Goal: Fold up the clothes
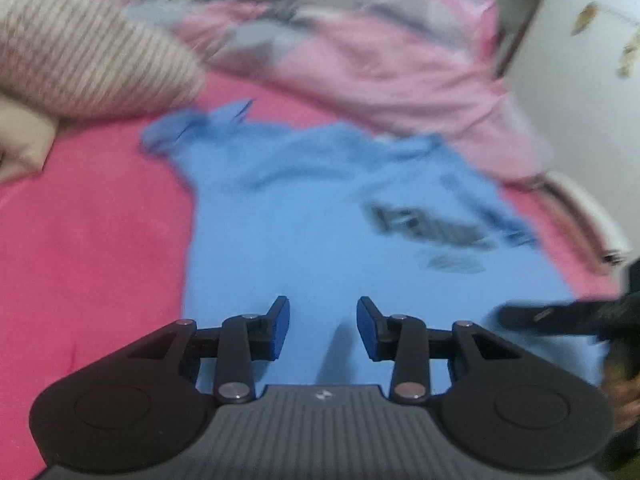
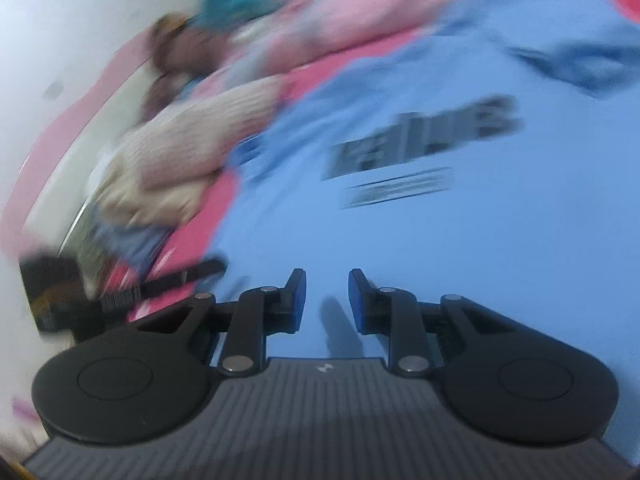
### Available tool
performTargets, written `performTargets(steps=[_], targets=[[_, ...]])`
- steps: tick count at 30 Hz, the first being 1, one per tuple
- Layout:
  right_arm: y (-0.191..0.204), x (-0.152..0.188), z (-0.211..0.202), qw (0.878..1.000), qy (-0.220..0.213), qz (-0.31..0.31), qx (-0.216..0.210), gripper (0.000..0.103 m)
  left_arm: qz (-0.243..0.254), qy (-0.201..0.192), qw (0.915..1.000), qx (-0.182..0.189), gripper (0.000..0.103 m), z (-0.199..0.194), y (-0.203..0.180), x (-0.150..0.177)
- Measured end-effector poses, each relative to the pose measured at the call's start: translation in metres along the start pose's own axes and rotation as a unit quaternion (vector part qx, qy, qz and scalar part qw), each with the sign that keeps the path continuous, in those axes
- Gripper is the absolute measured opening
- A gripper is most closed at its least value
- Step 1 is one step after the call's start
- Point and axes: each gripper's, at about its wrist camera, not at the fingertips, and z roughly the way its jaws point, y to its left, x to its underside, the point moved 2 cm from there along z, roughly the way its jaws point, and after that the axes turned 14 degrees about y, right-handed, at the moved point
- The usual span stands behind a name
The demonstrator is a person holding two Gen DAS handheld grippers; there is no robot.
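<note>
Folding not begun, by my judgement: the blue T-shirt (image 1: 320, 220) lies spread flat, print up, mid-bed on the pink bedsheet (image 1: 88, 220). Left gripper (image 1: 323, 326) and right gripper (image 2: 327, 300) hover above its lower part, jaws parted, grasping nothing. Unfolded clothes (striped sweater (image 1: 80, 52), pink garment (image 1: 380, 64)) are heaped along the far edge. No containers visible.

Soft, even light is seen in both views. Short dark shadows are cast on the shirt (image 1: 280, 216) between the fingers. Cloth is smeared by motion blur, worst in the right view; gripper bodies stay sharp. Edges are bent by fisheye distortion.
</note>
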Motion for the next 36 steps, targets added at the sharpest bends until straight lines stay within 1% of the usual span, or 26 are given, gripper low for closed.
performTargets(steps=[1,2,4,6,7,8,9,10,11,12,15,17,19,20,21,23,24,26,27,28,31,32,33,34,35,36], targets=[[-0.019,-0.003,-0.012,0.999,-0.016,0.028,0.0,0.02,-0.002,-0.01,0.9999,-0.003,0.029,0.004,0.004,0.002],[-0.038,-0.005,-0.024,0.998,-0.033,0.055,0.001,0.018,-0.005,-0.018,0.9998,0.005,0.029,0.004,0.007,0.004],[-0.077,-0.005,-0.061,0.991,-0.086,0.09,0.046,0.015,-0.012,-0.028,0.9993,0.02,0.029,0.003,0.014,0.006],[-0.114,-0.002,-0.101,0.977,-0.139,0.133,0.094,0.013,-0.021,-0.028,0.9989,0.031,0.029,0.004,0.018,0.003],[-0.131,0.0,-0.122,0.966,-0.162,0.161,0.122,0.013,-0.023,-0.03,0.9988,0.032,0.029,0.004,0.018,0.003],[-0.138,0.002,-0.138,0.956,-0.18,0.175,0.153,0.014,-0.022,-0.03,0.9989,0.03,0.029,0.003,0.018,0.002],[-0.136,0.003,-0.148,0.949,-0.19,0.172,0.181,0.019,-0.019,-0.03,0.999,0.026,0.031,0.001,0.017,0.001],[-0.134,0.004,-0.157,0.942,-0.201,0.168,0.209,0.019,-0.015,-0.031,0.9991,0.022,0.032,-0.001,0.015,0.0],[-0.127,0.005,-0.16,0.942,-0.207,0.153,0.216,0.019,-0.01,-0.034,0.9993,0.016,0.036,-0.004,0.011,-0.002],[-0.118,0.004,-0.161,0.946,-0.21,0.137,0.205,0.02,-0.001,-0.039,0.9992,0.01,0.038,-0.007,0.007,-0.004],[-0.089,-0.004,-0.139,0.969,-0.182,0.084,0.142,0.022,0.032,-0.042,0.9986,0.009,0.04,-0.011,-0.012,-0.015],[-0.075,-0.013,-0.114,0.981,-0.155,0.053,0.106,0.022,0.041,-0.026,0.9987,0.017,0.041,-0.002,-0.024,-0.027],[-0.066,-0.022,-0.089,0.987,-0.132,0.033,0.079,0.022,0.044,-0.008,0.9987,0.024,0.04,0.014,-0.03,-0.038],[-0.066,-0.026,-0.076,0.989,-0.124,0.029,0.071,0.022,0.039,0.0,0.9991,0.019,0.04,0.025,-0.028,-0.043],[-0.071,-0.03,-0.067,0.99,-0.121,0.031,0.066,0.022,0.034,0.008,0.9993,0.014,0.031,0.036,-0.025,-0.048],[-0.088,-0.03,-0.059,0.989,-0.124,0.052,0.065,0.021,0.021,0.0,0.9998,0.0,0.013,0.045,-0.012,-0.058],[-0.096,-0.03,-0.055,0.988,-0.127,0.062,0.064,0.017,0.015,-0.006,0.9998,-0.014,0.014,0.045,-0.004,-0.064],[-0.111,-0.027,-0.059,0.987,-0.141,0.078,0.026,0.016,0.003,-0.021,0.9989,-0.043,0.014,0.043,0.011,-0.075],[-0.115,-0.025,-0.062,0.985,-0.148,0.082,0.022,0.016,-0.007,-0.025,0.9976,-0.064,0.016,0.043,0.021,-0.08],[-0.119,-0.023,-0.065,0.984,-0.155,0.082,0.022,0.016,-0.016,-0.03,0.9957,-0.086,0.015,0.042,0.03,-0.085],[-0.125,-0.023,-0.067,0.982,-0.165,0.087,0.013,0.016,-0.059,-0.036,0.9936,-0.089,0.012,0.033,0.056,-0.093],[-0.124,-0.023,-0.066,0.983,-0.165,0.083,0.016,0.016,-0.066,-0.04,0.993,-0.089,0.013,0.028,0.06,-0.094],[-0.123,-0.023,-0.065,0.983,-0.166,0.08,0.019,0.016,-0.071,-0.047,0.9907,-0.106,0.031,0.022,0.062,-0.093],[-0.123,-0.023,-0.065,0.983,-0.167,0.076,0.021,0.016,-0.072,-0.053,0.9863,-0.139,0.041,0.017,0.062,-0.093],[-0.122,-0.024,-0.064,0.983,-0.167,0.074,0.022,0.016,-0.07,-0.06,0.9825,-0.161,0.05,0.012,0.064,-0.092],[-0.122,-0.024,-0.064,0.983,-0.168,0.072,0.023,0.016,-0.069,-0.066,0.9817,-0.165,0.048,0.006,0.065,-0.091]])
